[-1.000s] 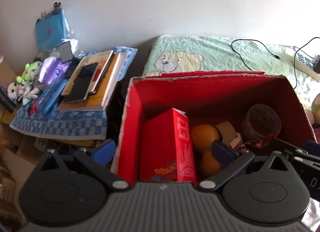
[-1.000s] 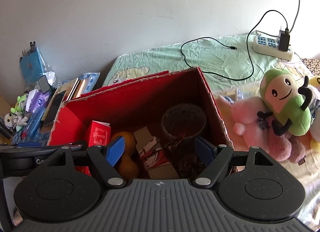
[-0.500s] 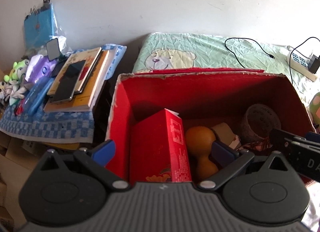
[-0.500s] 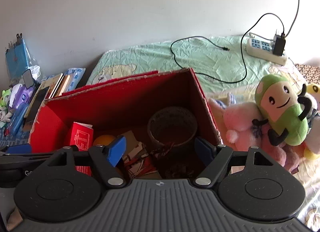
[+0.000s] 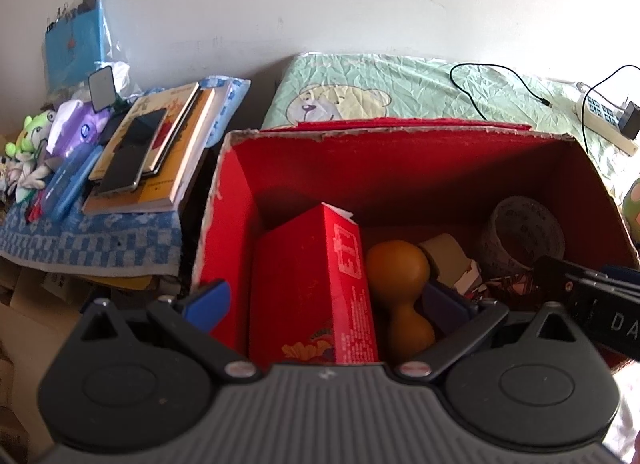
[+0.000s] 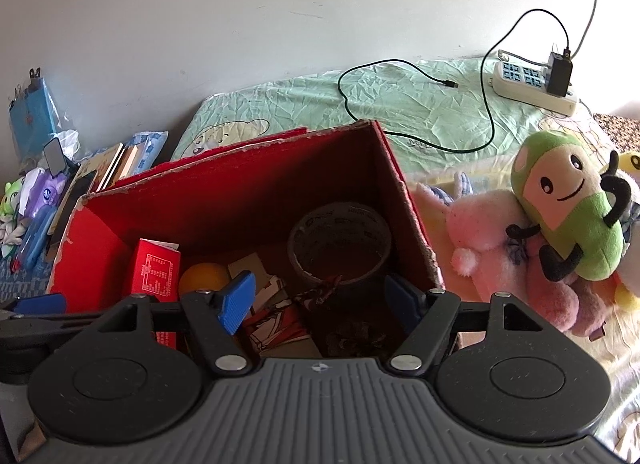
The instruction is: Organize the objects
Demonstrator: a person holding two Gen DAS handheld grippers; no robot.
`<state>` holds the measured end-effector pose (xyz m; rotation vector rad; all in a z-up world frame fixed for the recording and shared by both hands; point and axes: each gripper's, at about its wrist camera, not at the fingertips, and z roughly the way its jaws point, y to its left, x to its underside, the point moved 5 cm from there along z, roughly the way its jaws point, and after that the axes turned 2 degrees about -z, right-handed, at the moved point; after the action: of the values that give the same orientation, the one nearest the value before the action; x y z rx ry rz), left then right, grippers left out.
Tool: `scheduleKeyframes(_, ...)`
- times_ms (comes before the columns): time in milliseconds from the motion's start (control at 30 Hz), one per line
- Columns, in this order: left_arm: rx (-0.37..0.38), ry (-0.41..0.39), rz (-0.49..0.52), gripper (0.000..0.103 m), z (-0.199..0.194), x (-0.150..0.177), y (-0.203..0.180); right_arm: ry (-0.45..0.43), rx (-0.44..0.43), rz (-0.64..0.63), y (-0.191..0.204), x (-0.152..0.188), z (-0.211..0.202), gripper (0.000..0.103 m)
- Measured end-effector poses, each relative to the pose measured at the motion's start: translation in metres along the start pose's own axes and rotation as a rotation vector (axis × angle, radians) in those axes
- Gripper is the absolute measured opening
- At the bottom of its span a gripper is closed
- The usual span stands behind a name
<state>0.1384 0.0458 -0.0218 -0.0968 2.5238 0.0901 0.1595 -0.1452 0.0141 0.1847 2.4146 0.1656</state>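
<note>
At the far left of the left wrist view a side surface under a blue checked cloth (image 5: 86, 246) carries a stack of books (image 5: 160, 152) with a dark phone (image 5: 132, 154) on top, a blue case (image 5: 70, 184) beside them, and small plush figures (image 5: 28, 144) at the edge. Just right of that stands the red cardboard box (image 5: 224, 224), open at the top, on a bed with a green bear-print sheet (image 5: 380, 84). Inside the box, from left to right, a red carton (image 5: 316, 284) stands upright, an orange dumbbell-shaped thing (image 5: 400, 288) lies against it, then some paper scraps (image 6: 276, 312), and a roll of tape (image 6: 340, 244) sits toward the right wall. The left gripper (image 5: 326, 304) hangs over the box's left end with its jaws spread wide; one pad sits outside the box wall and the other beside the orange piece, so the carton is between them but neither pad presses on it. The right gripper (image 6: 320, 296) hovers above the right half of the box, jaws wide apart and holding nothing. Farther right, outside the box, a pink plush (image 6: 500, 248) and a green plush (image 6: 572, 216) lie on the bed, with a power strip (image 6: 532, 84) and black cable (image 6: 400, 104) behind. The step in hand looks like a pause between items, both claws empty. The next move probably calls for choosing a loose toy on the right, reaching across, and closing softly on its body.
</note>
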Motion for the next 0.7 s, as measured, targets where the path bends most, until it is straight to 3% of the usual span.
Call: scheduleKeyframes(700,-0.014,0.019,-0.013,0.102,0.0007,0.0039,0.0002,0.011,-0.025,-0.011,0.0024,0.0032,0.0026,0.074)
